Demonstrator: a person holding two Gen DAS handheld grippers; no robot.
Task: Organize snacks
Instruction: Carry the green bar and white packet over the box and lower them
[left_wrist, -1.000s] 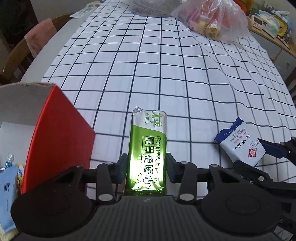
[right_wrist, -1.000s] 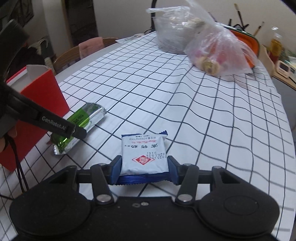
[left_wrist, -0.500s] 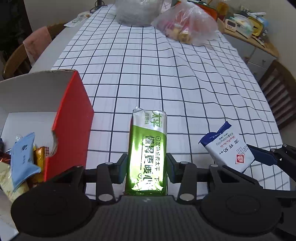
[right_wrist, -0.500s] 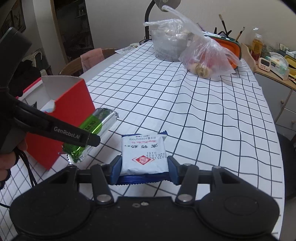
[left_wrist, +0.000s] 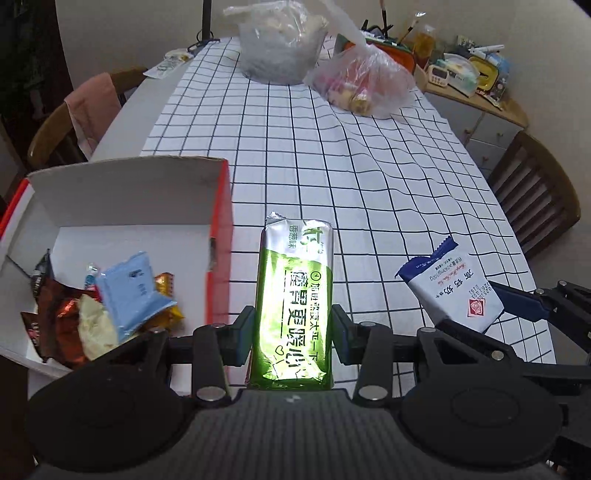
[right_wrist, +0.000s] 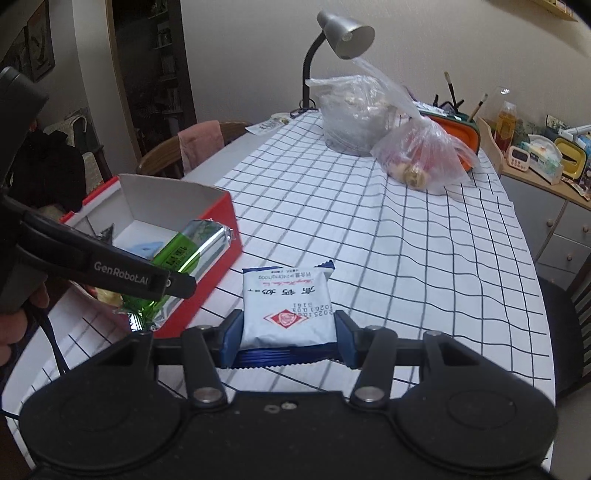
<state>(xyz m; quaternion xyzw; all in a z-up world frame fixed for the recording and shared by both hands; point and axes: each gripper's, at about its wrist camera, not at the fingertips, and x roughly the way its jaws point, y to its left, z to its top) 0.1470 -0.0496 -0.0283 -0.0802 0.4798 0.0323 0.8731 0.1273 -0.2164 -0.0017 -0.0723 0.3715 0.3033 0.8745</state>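
The red box holds mixed wrappers; left tool pinches green pack, right tool white packet.

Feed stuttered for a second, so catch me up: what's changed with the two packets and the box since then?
Both tools have lifted their packets off the table and carried them toward the red box, whose inside now shows. The green packet hangs beside its near wall. Unchanged: the left tool clamps the green packet and the right tool clamps the white packet.
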